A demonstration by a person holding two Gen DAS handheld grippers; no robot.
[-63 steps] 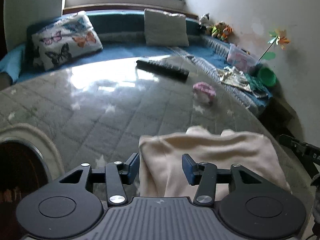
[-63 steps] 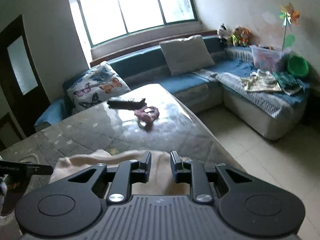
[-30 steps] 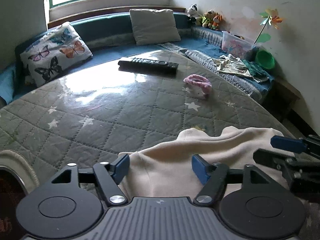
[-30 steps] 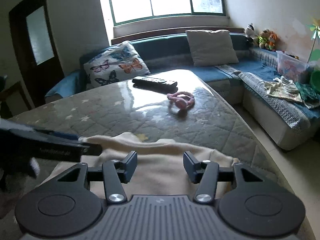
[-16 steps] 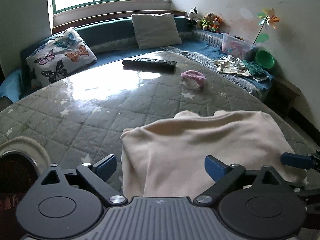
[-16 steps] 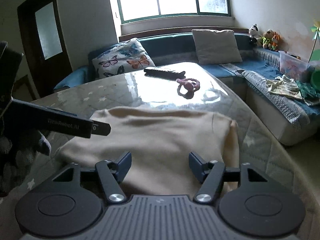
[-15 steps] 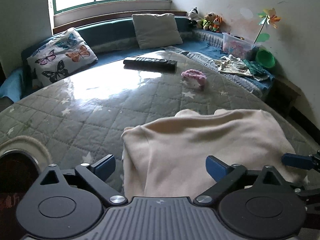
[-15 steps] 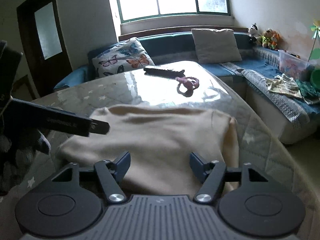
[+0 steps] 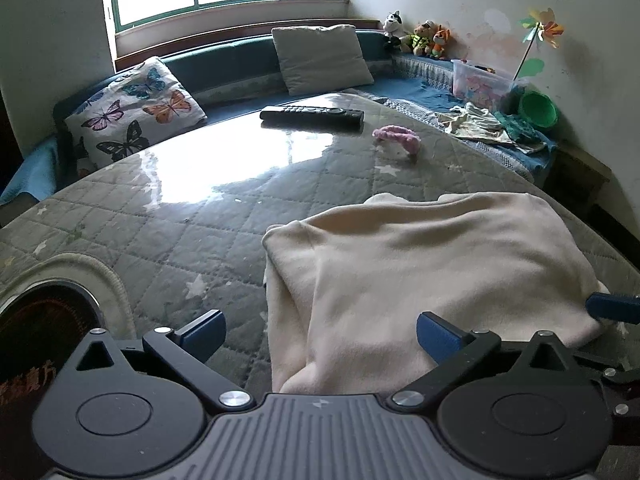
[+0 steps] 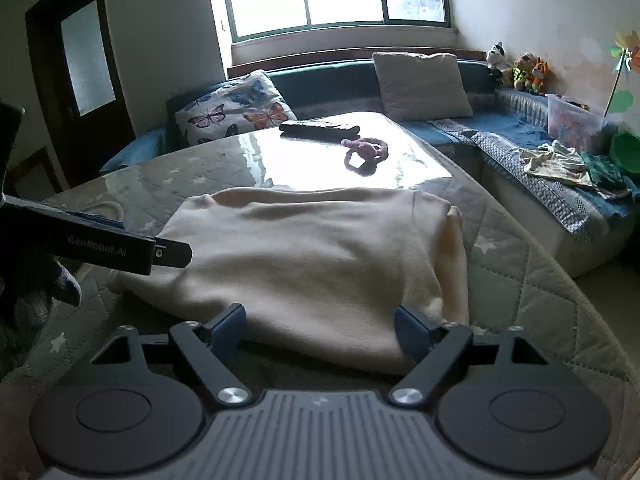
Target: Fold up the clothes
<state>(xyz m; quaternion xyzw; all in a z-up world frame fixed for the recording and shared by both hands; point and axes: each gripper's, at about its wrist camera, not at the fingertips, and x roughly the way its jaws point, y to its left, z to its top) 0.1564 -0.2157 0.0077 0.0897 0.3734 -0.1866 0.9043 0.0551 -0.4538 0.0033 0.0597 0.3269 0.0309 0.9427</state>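
A cream garment [image 9: 424,280] lies folded into a thick rectangle on the quilted grey table cover [image 9: 192,232], near the table's front edge. My left gripper [image 9: 320,332] is open, its blue-tipped fingers spread wide at the garment's near left side with nothing held. In the right wrist view the same cream garment [image 10: 312,264] lies flat, and my right gripper [image 10: 320,324] is open with its fingers either side of the near edge, not gripping. The left gripper's black body [image 10: 120,248] reaches in from the left there. A blue fingertip of the right gripper [image 9: 612,308] shows at the far right.
A black remote [image 9: 312,114] and a pink hair band [image 9: 396,140] lie farther back on the table. A blue corner sofa carries a butterfly pillow [image 9: 132,120], a grey pillow [image 9: 320,58], soft toys, a plastic box and loose clothes [image 9: 480,124]. A round rimmed opening [image 9: 52,312] is at the left.
Both grippers opened wide and let the cream garment go. It now lies flat on the table, and both grippers have drawn back slightly from it.
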